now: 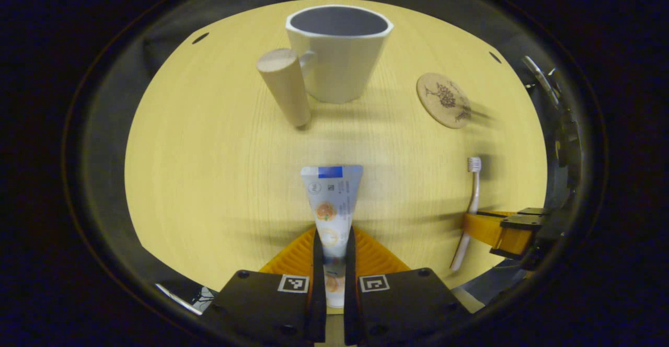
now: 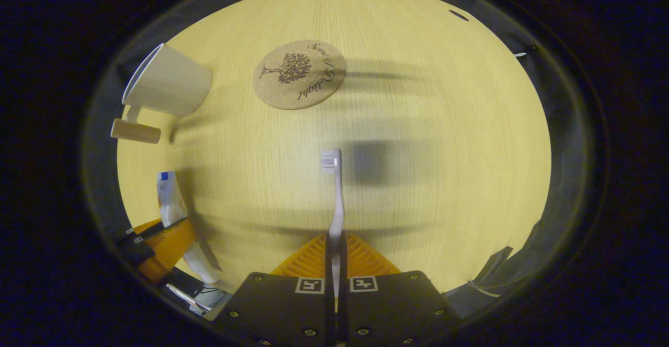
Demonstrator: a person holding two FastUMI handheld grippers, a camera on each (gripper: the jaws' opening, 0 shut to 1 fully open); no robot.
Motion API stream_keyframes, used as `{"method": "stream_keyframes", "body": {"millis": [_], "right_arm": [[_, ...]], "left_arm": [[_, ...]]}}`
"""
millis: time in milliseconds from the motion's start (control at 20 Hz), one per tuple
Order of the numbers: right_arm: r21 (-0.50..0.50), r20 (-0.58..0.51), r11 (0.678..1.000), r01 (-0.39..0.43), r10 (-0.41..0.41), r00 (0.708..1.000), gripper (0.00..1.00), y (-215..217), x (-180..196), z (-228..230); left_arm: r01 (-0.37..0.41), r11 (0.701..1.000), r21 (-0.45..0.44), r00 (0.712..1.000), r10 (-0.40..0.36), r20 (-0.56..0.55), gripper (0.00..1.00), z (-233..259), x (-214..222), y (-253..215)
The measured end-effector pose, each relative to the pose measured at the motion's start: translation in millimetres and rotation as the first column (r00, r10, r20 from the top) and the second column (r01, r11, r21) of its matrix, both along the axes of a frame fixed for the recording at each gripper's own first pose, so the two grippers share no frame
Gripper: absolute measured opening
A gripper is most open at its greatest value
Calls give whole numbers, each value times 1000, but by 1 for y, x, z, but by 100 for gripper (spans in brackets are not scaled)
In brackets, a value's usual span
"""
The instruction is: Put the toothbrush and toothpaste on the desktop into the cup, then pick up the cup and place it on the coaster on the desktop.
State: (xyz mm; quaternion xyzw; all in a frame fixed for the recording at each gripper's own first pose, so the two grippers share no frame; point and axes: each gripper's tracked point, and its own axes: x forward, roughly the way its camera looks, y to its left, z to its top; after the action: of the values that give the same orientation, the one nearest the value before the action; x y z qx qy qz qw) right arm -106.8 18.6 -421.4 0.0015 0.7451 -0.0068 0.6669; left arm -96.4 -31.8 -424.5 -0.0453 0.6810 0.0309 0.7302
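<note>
Toothpaste, one tube: pinched between both fingers of the left tongs at its lower part, crimped end pointing away from the camera. Tube is white with a blue band at the crimp and orange fruit pictures; its small print is too fine to make out. In the right gripper view the same tube sits at the left edge, held by those tongs.

Toothbrush, one: white, its handle clamped between both fingers of the right tongs, bristle head pointing away from the camera. In the left gripper view it shows at the right side, gripped low on the handle by the right tongs.

Cup, one: white, angular, upright and empty on the bench, with a round wooden handle on its left. It stands at the far side of the bench, well apart from both tongs. Seen also at upper left in the right gripper view.

Coaster, one: round cork disc lying flat on the bench, to the right of the cup and apart from it, nothing on it. Printed with a tree and curved script, not read with certainty.

Bench, one: pale yellow wood grain, with small dark holes near its far corners.
</note>
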Motion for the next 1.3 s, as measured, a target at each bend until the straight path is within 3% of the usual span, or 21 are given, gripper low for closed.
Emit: {"method": "stream_keyframes", "body": {"millis": [400,800,1300], "right_arm": [[5,11,1000,-7,7,1000,3,0,0,0],[8,25,1000,-1,1,1000,2,1,0,0],[12,33,1000,-13,13,999,4,0,-2,0]], "left_arm": [[3,1000,-22,987,0,158,21,102,33,-11],[15,1000,-10,943,-10,333,20,175,124,8],[25,999,48,872,-45,487,21,181,238,30]]}}
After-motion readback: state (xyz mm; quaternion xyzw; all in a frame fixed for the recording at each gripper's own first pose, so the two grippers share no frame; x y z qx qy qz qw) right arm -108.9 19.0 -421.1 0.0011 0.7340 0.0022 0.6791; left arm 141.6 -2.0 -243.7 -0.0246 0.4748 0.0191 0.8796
